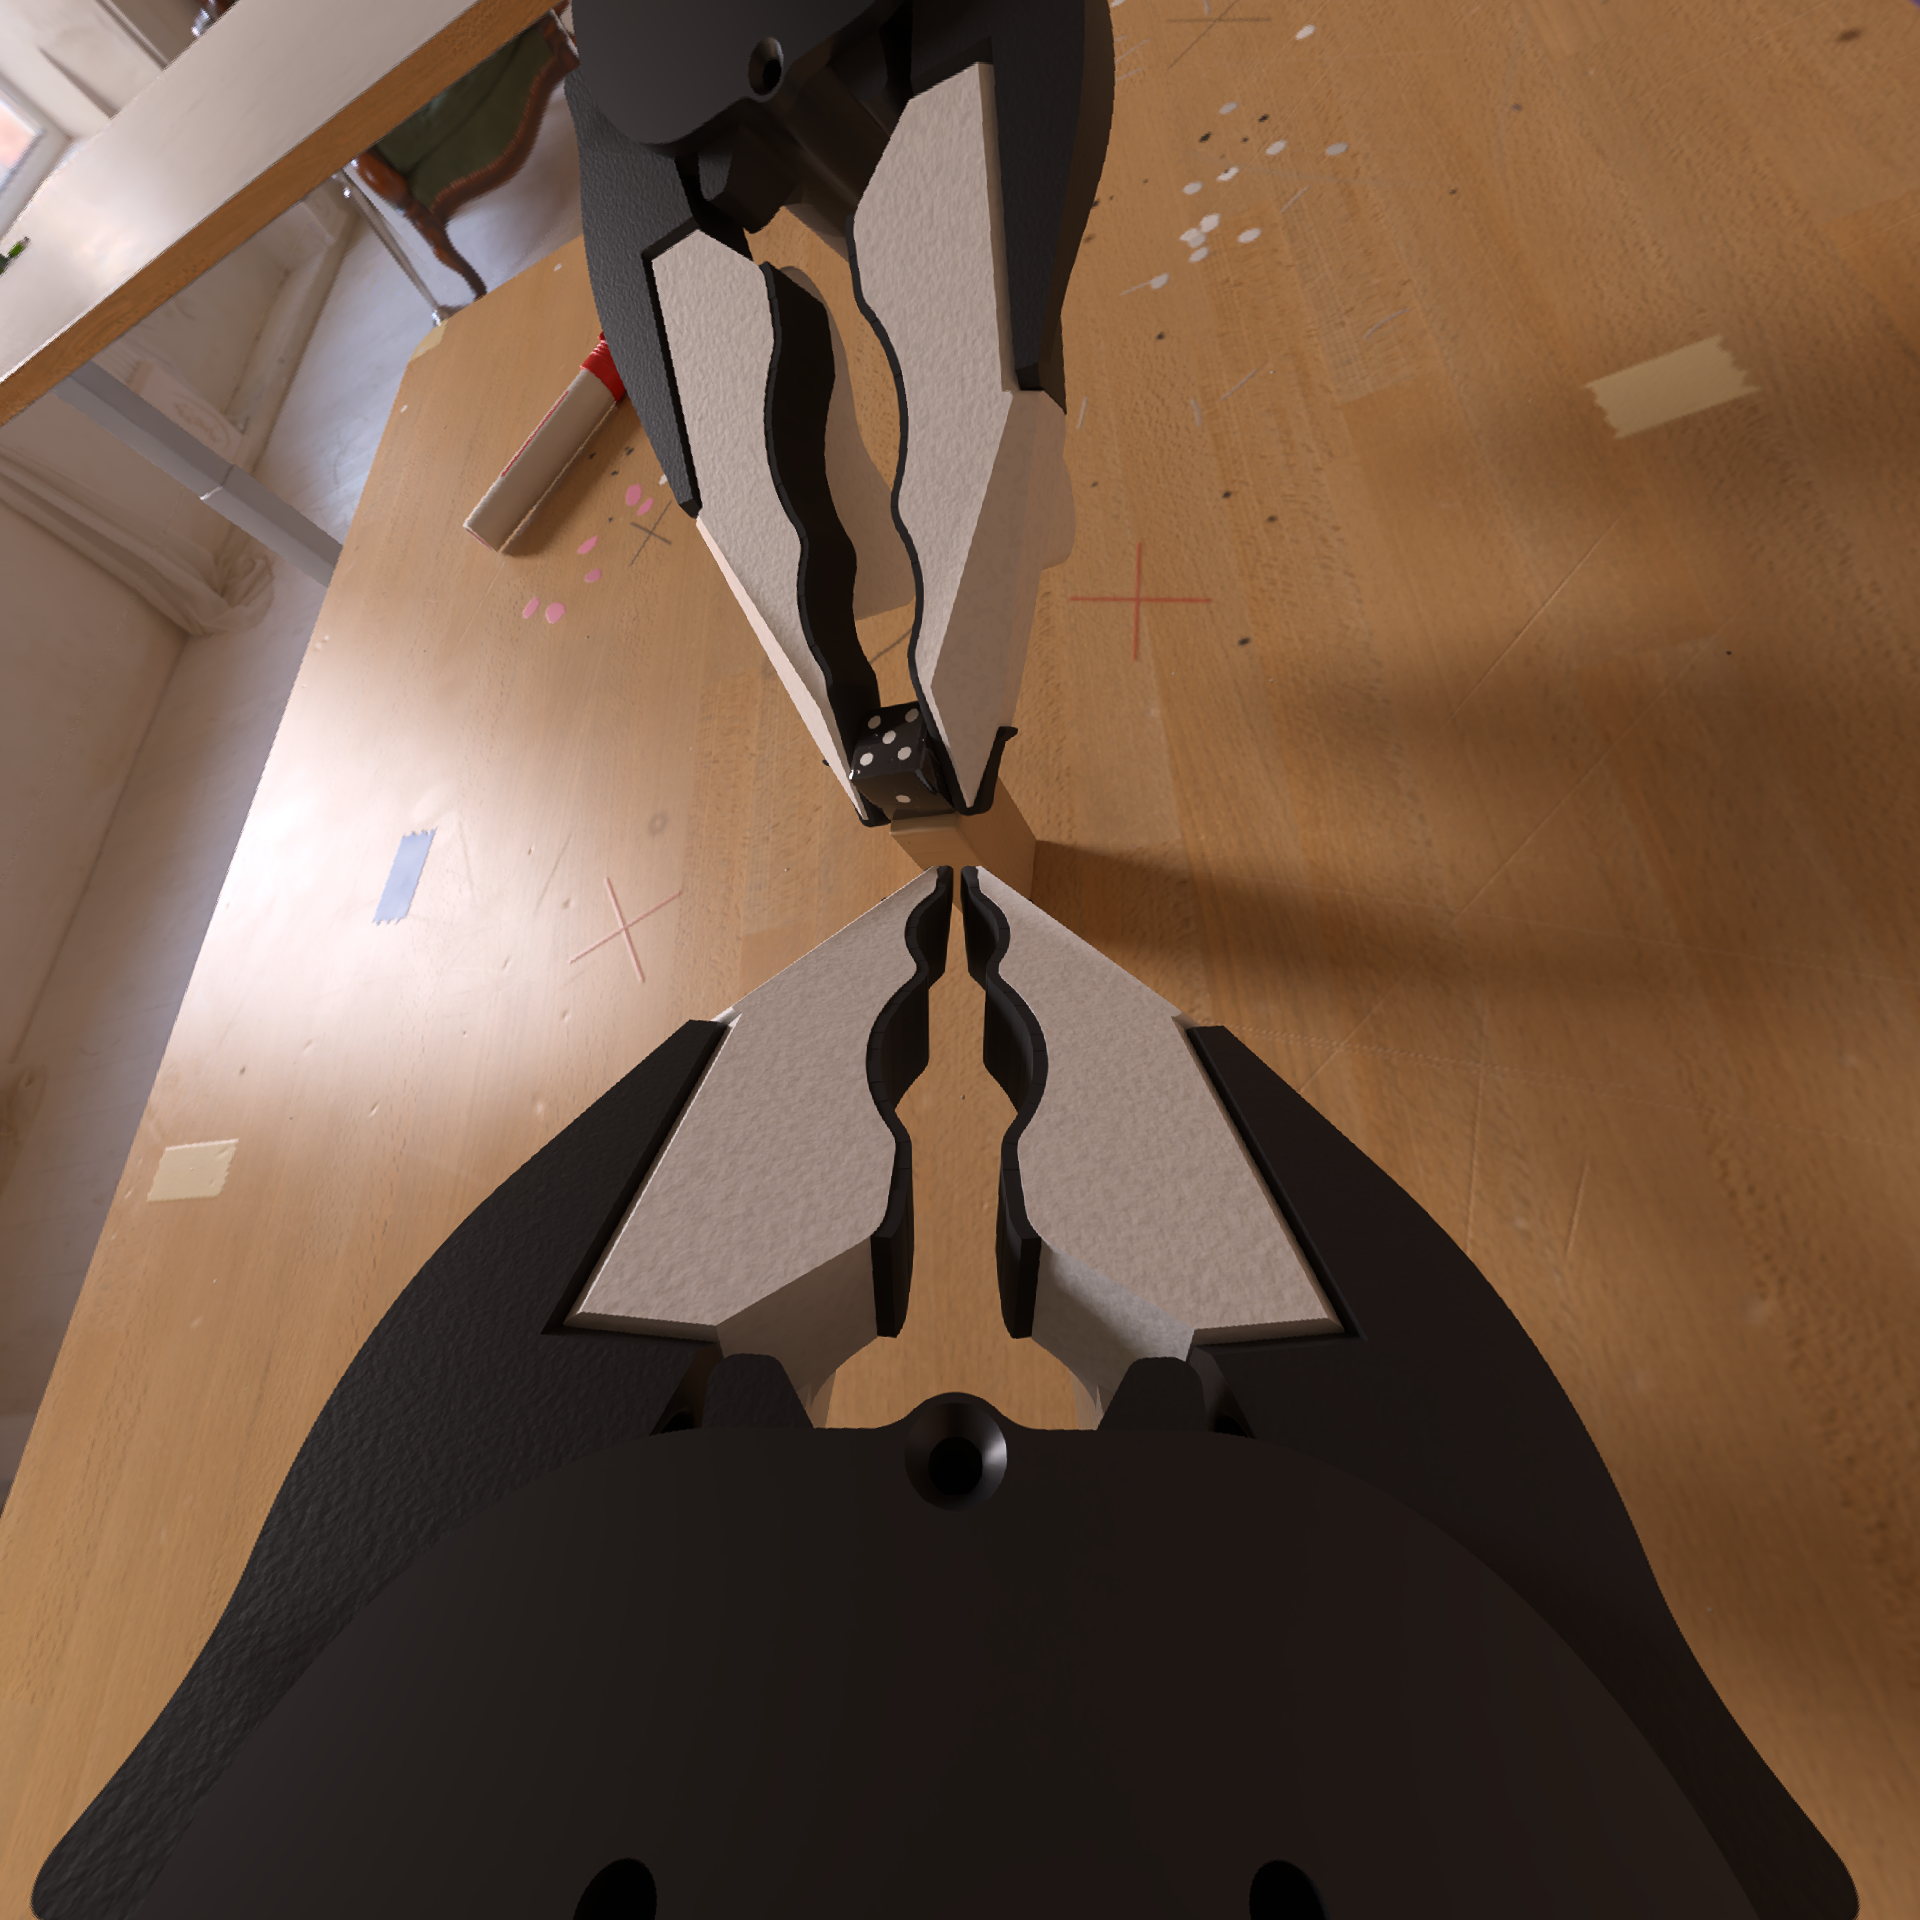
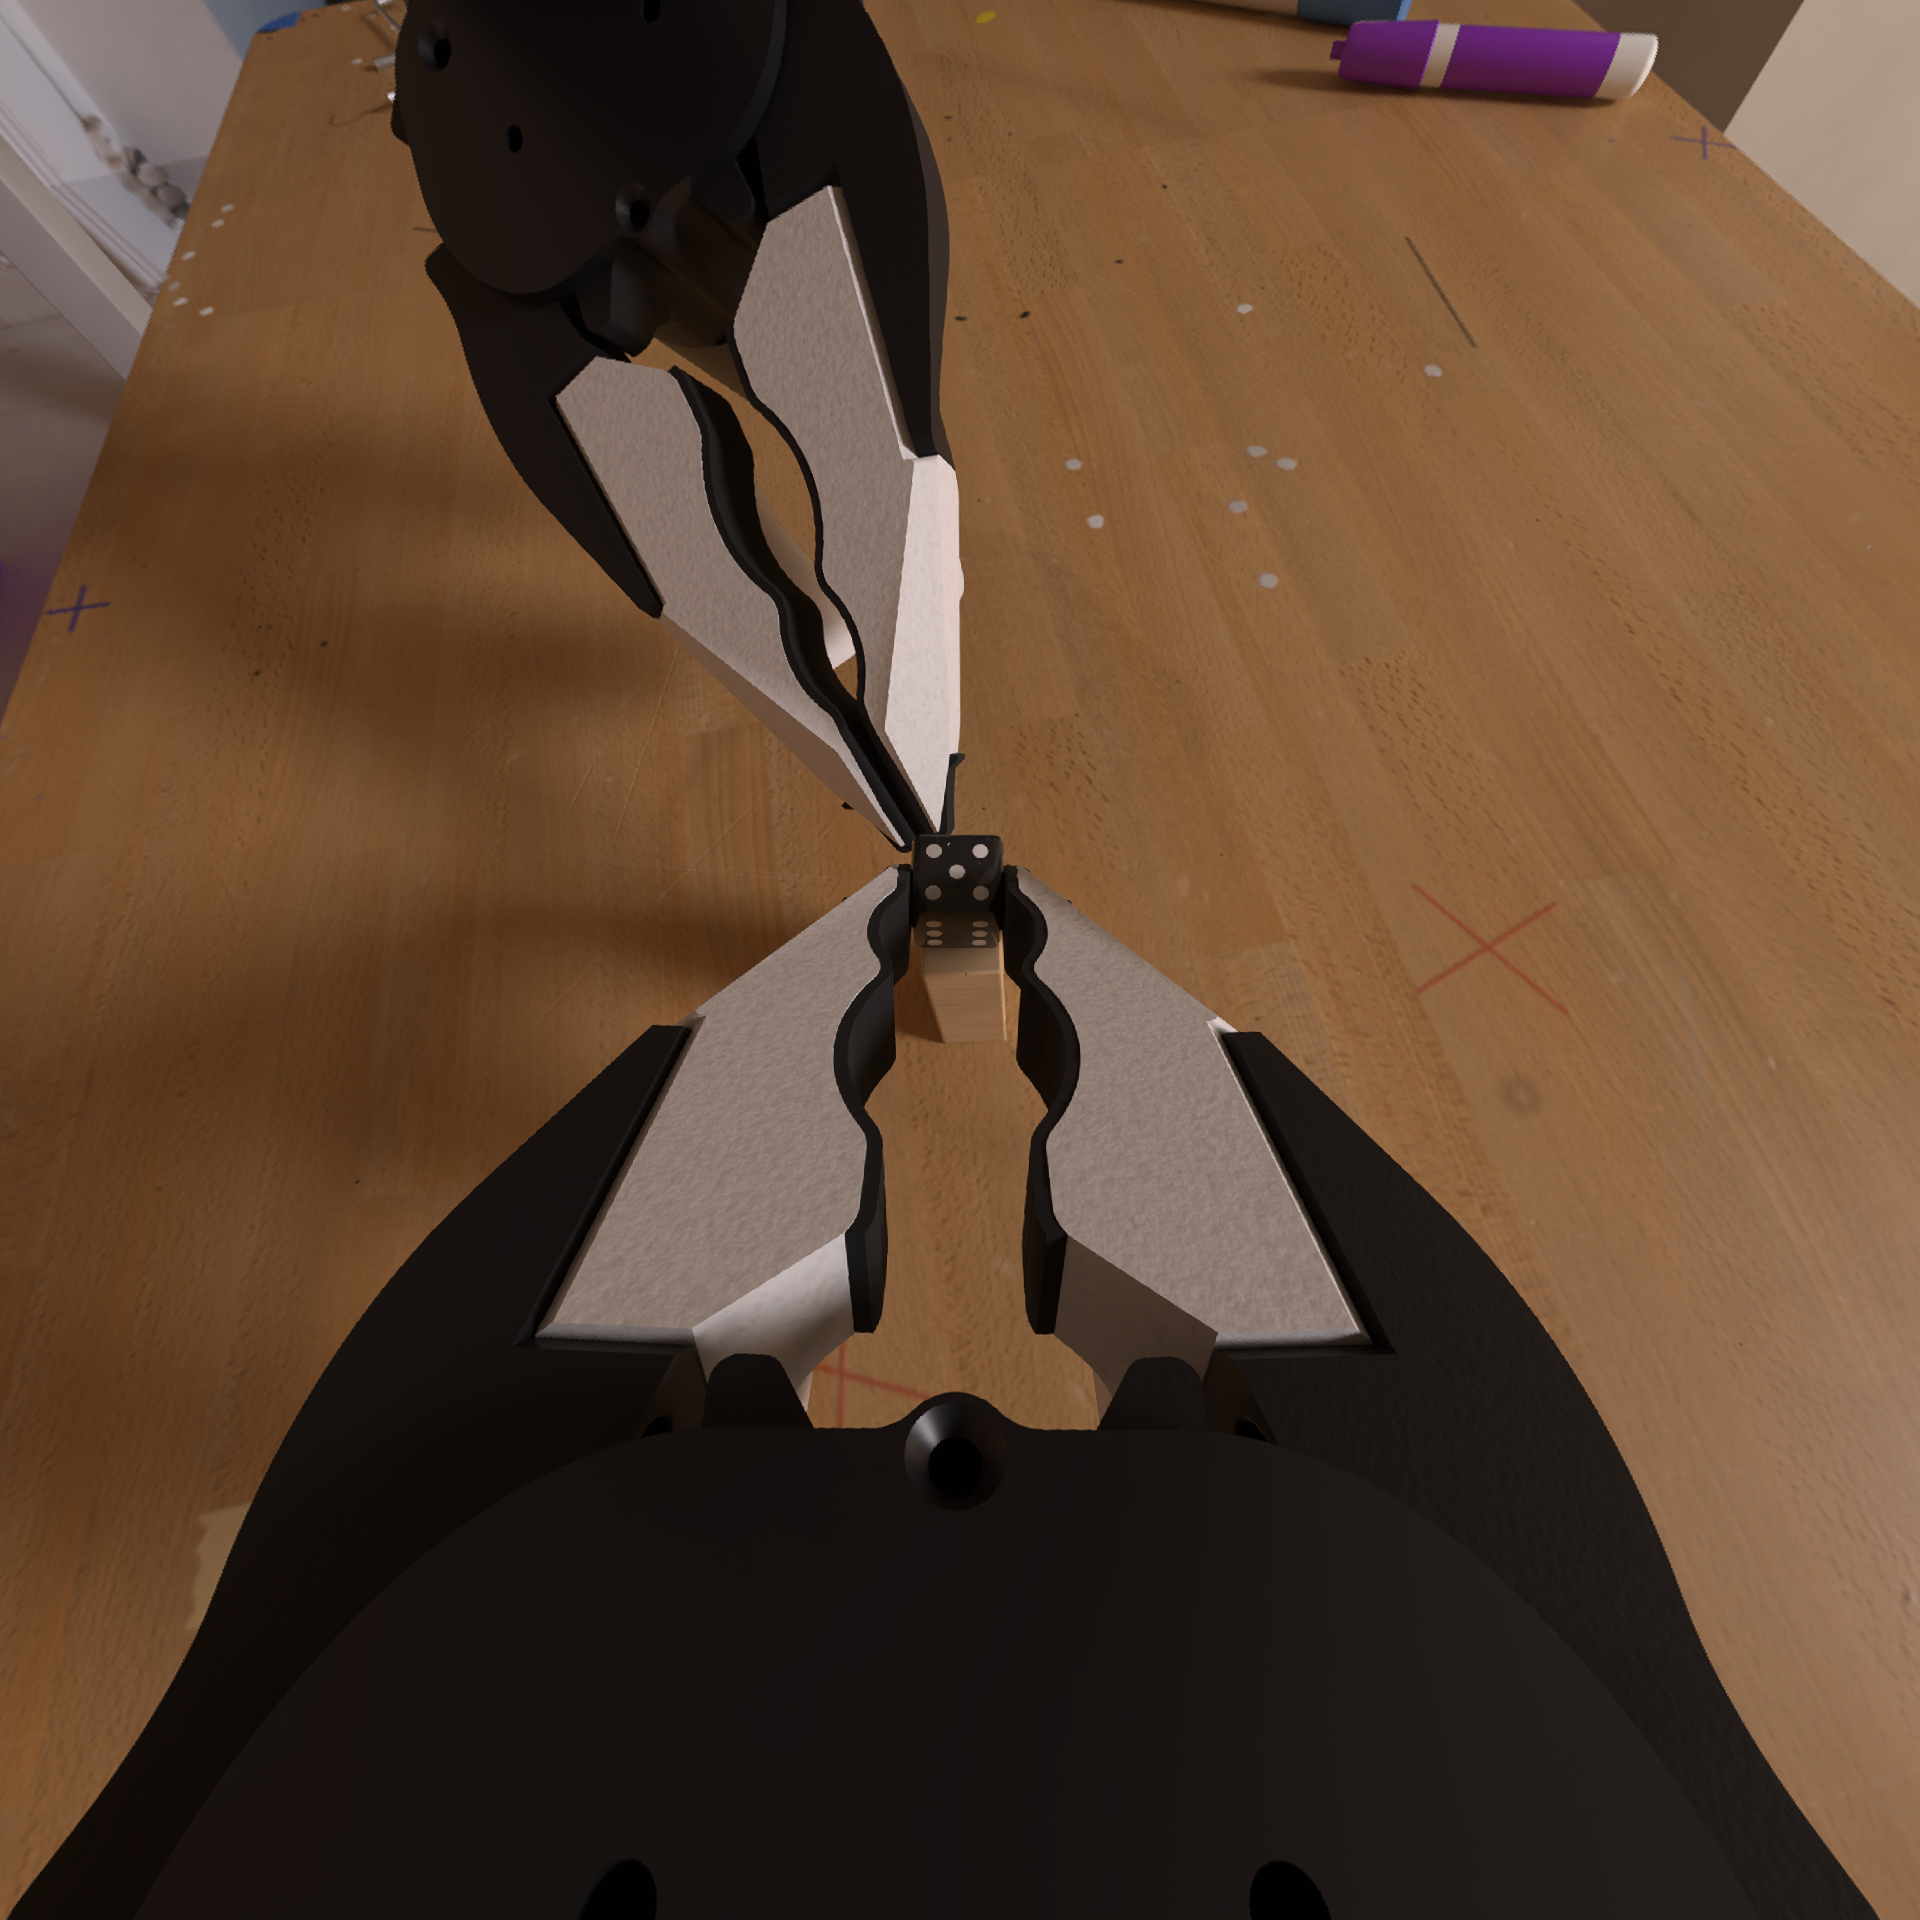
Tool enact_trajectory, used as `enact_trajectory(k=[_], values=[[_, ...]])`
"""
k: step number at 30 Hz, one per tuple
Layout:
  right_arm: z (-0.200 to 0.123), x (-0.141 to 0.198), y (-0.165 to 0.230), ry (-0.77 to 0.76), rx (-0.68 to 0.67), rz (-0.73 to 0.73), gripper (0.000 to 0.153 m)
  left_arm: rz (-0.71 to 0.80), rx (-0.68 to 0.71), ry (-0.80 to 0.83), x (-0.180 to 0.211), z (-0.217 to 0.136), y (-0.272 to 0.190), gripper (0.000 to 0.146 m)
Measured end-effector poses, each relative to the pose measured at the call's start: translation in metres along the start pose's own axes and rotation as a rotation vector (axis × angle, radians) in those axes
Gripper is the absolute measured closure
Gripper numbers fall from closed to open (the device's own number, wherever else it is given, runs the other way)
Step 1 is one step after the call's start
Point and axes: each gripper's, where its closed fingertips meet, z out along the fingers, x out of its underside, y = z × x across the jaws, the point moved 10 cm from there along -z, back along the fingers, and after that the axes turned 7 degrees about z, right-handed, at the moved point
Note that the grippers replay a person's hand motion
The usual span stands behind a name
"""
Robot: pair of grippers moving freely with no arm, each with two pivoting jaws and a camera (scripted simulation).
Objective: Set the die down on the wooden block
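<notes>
We found the right claw [image 2: 958,883] gripping the black die [image 2: 958,871] just above the wooden block [image 2: 968,997] on the counter [image 2: 1455,727]. The left claw [image 1: 956,878] was closed, empty, beside it. Off-centre release risked the die tumbling; claws could collide.

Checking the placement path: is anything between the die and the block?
Nothing visible. The die, shut in the right tool, sits directly over the block. The left tool, shut and empty, hangs beside the block, not between them.
</notes>
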Motion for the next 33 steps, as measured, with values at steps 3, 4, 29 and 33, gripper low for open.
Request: enact_trajectory(k=[3, 4, 29, 33], values=[[0.0005, 0.0006, -0.0001, -0.004, -0.008, 0.010, 0.134, 0.002, -0.001, 0.001, 0.0002, 0.0003, 0.0001, 0.145], [0.0007, 0.0006, 0.0002, -0.004, -0.008, 0.010, 0.134, 0.004, -0.005, -0.001, 0.0001, 0.0000, 0.0002, 0.145], [-0.0005, 0.0059, -0.0034, -0.043, -0.026, 0.048, 0.135, 0.116, -0.053, 0.046, -0.0040, 0.0026, -0.0046, 0.143], [-0.0005, 0.0062, -0.0038, -0.048, -0.027, 0.053, 0.135, 0.121, -0.051, 0.048, -0.0037, 0.0037, -0.0055, 0.140]])
